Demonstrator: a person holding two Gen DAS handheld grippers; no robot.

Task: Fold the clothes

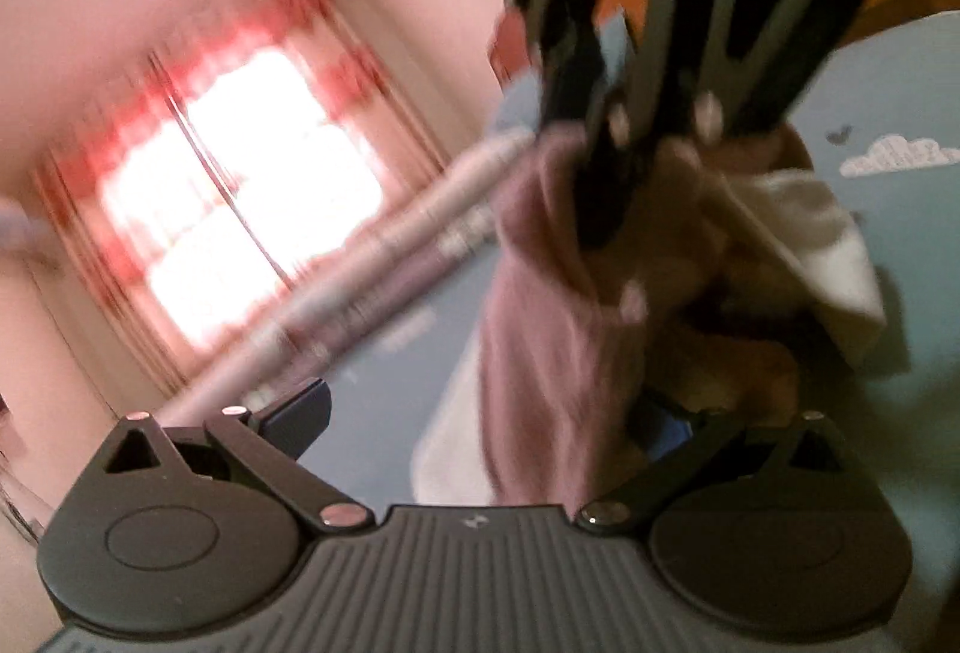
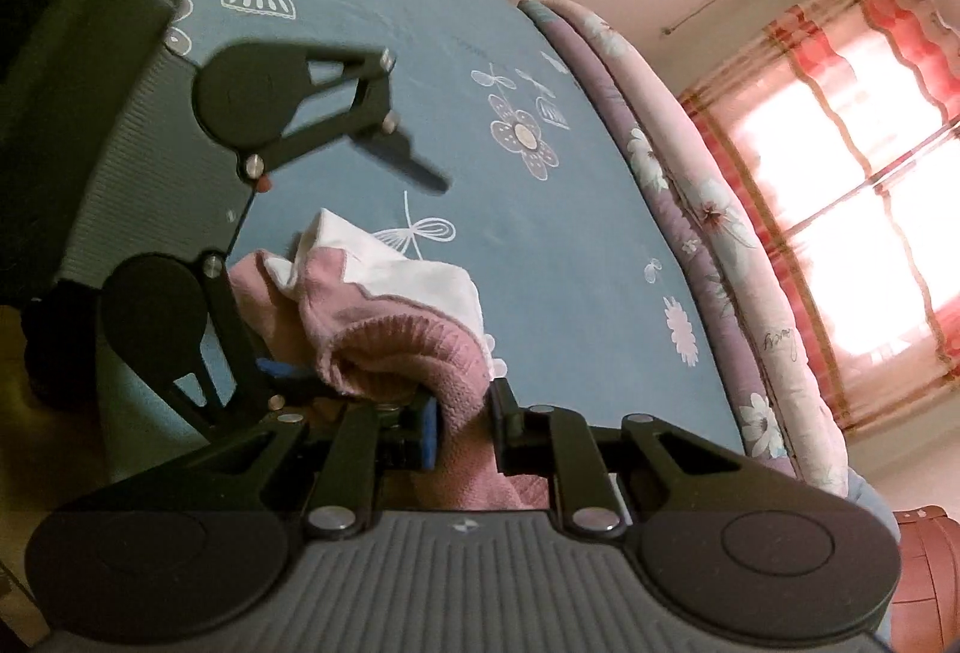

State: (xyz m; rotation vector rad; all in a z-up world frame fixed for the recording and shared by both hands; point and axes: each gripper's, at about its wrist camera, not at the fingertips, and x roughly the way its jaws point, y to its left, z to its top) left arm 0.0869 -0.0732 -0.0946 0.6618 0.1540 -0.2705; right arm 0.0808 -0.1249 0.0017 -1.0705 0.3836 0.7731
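Hanging between both grippers, the pink knit garment [image 2: 384,347] w/ white lining sits lifted just above the blue printed bed sheet [image 2: 540,233]. Right gripper [image 2: 462,431] clamped on its ribbed, soft edge; left gripper [image 2: 354,257], nearer the bunched part, has fingers spread apart, garment beside one finger.

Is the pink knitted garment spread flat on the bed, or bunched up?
Bunched up: the pink knitted garment hangs crumpled from the right tongs, above the blue patterned bedsheet.

a home bedroom is shown: a bed [image 2: 420,23] spread with a blue flower-print sheet, a window [image 2: 852,233] hung with red-checked curtains [image 2: 864,11].
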